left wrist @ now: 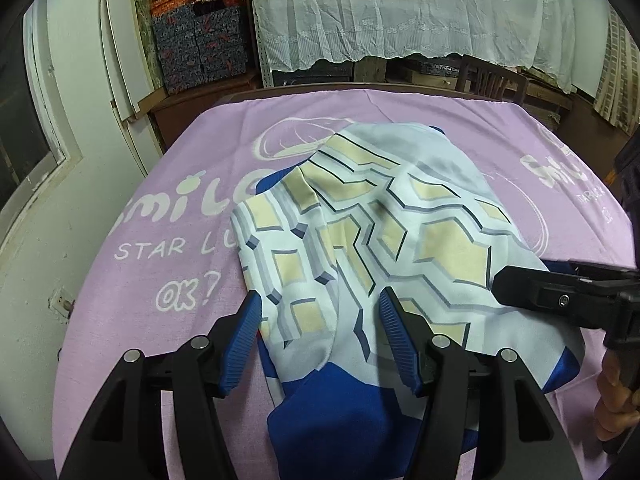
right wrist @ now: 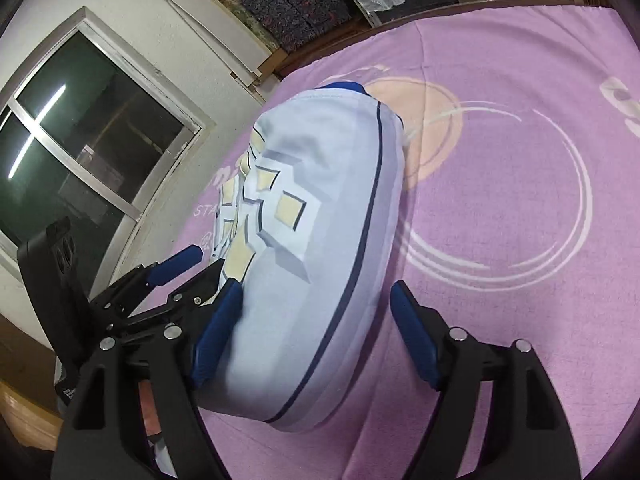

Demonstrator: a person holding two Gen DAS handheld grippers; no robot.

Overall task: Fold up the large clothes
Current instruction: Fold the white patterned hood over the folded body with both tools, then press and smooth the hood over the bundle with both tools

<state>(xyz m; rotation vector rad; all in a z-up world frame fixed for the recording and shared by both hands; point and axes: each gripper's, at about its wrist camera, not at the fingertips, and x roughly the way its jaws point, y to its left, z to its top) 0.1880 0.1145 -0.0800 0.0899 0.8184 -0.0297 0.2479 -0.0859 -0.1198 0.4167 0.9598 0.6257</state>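
Item 1: one pale blue-white garment with a cream-and-grey geometric print and royal-blue trim [left wrist: 372, 232], lying crumpled in a loose mound on the tabletop, directly ahead of both claws and running under them. No earlier state recorded.

Item 2: one lilac printed cloth with white lettering and swirl motifs [left wrist: 160, 240], covering the tabletop beneath the garment.

Item 3: left claw [left wrist: 320, 316], black frame with two ribbed blue pads, jaws standing moderately wide. A fold of the garment lay between the pads; neither pad clearly pressed it.

Item 4: right claw [right wrist: 316, 316], same make, jaws wide. The garment's piped edge lay between the pads, against the pad on the left of the view and clear of the other. Nothing gripped.

Item 5: the left claw sat just beside the right claw, on its left, both at the garment's near end. A hand [left wrist: 616, 396] held the right tool's handle.

Surroundings, beyond the claws: one white lace curtain [left wrist: 400, 12]; stacked patterned boxes [left wrist: 200, 44], count unclear; one dark-paned window [right wrist: 80, 140] left of the right claw. Nothing blocked the garment.
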